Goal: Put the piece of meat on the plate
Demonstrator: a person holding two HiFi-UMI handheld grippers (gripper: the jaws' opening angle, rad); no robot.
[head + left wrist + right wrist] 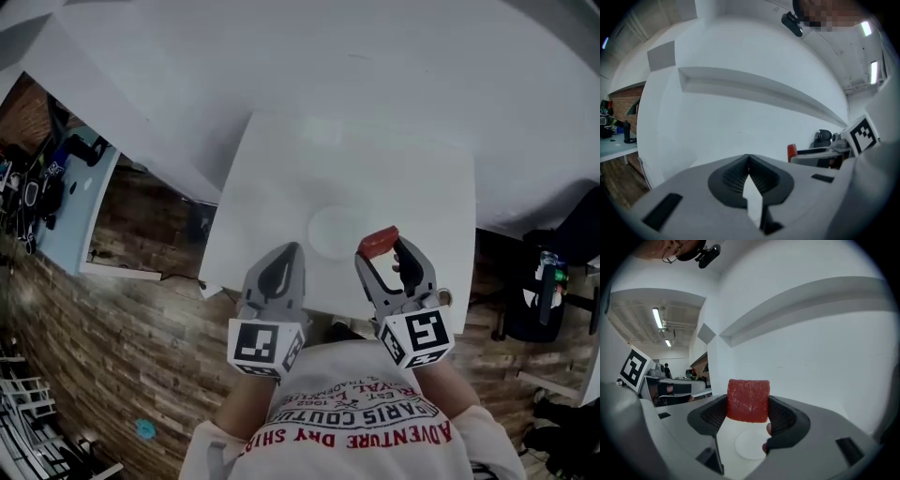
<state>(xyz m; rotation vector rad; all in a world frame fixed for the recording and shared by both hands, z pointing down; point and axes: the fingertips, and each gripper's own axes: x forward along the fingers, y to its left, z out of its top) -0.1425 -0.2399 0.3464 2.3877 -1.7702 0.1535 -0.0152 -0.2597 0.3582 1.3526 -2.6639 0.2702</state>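
A red piece of meat [748,400] is pinched between the jaws of my right gripper [748,404]; the head view shows the meat [378,243] held above the table, just right of the white plate [334,231]. Under the jaws in the right gripper view, the plate [750,444] lies flat and bare. My left gripper [284,260] hovers at the table's near edge, left of the plate, jaws closed tip to tip with nothing in them [748,161]. From the left gripper view the meat [791,152] shows at the right.
The white table [281,169] is small and stands on a wooden floor [122,309]. A blue desk with clutter [66,187] is at the left; a dark chair with items [553,272] is at the right. White walls lie beyond.
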